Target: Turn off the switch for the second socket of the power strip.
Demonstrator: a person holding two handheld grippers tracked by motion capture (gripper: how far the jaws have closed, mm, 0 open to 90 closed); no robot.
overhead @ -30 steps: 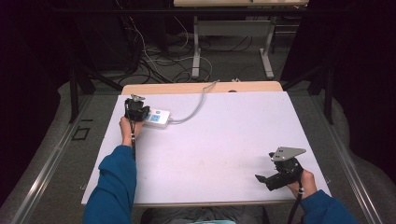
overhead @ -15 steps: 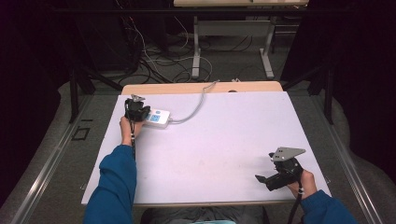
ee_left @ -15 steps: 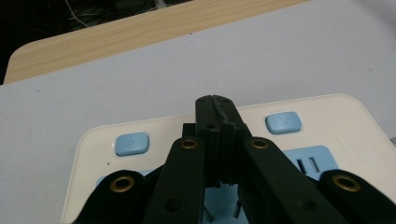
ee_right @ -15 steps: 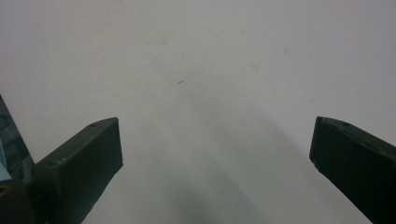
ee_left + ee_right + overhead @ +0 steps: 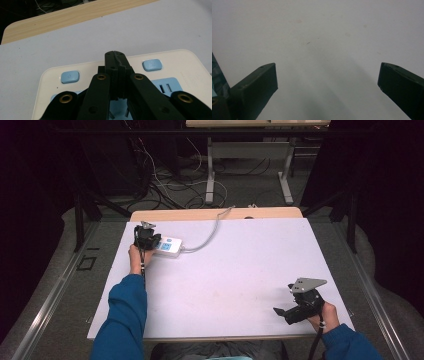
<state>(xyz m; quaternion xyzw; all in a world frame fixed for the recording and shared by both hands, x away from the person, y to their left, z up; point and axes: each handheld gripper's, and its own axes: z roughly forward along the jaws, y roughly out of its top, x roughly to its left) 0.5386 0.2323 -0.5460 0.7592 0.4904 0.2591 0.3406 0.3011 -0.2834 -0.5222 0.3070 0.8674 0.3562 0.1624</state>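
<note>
Nothing has moved since the earlier frame. Left gripper (image 5: pixel 115 53), jaws closed on nothing, hovers over the power strip (image 5: pixel 175 62) between its two blue buttons; right gripper (image 5: pixel 292 310) rests wide open, far off.

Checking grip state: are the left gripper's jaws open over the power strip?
No, the left gripper has its jaws pressed together above the power strip.

Right hand-held gripper (image 5: pixel 328 82): two black jaws spread wide apart, nothing between them, over a pale, faintly speckled surface (image 5: pixel 324 32) crossed by soft shadow.
</note>
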